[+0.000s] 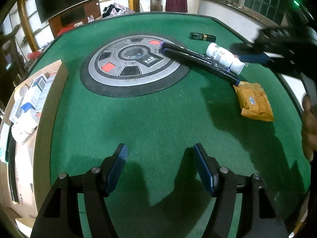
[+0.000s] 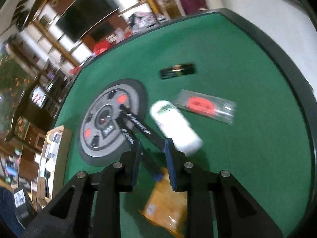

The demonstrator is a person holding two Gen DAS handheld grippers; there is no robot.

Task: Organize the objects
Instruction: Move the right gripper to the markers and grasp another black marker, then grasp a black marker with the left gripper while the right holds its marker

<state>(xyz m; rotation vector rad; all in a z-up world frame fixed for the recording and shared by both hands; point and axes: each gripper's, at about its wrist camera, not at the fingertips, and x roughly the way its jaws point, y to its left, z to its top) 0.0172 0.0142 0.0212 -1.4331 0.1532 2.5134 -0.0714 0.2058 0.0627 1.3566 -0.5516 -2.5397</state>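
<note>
No text can be read: print on the white bottle (image 1: 224, 58), the two black tubes (image 1: 200, 61), the orange packet (image 1: 254, 101) ahead-right of the left gripper (image 1: 159, 154), and the hub label (image 1: 151, 60) is too small.

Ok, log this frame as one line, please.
left claw: open, idle over felt | right claw: open, straddling black pens | white bottle, orange packet: untouched

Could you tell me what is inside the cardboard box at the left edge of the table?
The cardboard box holds several white and blue cartons and some white round containers, piled loosely. Whatever lies under that pile, and the box's bottom, is covered.
</note>
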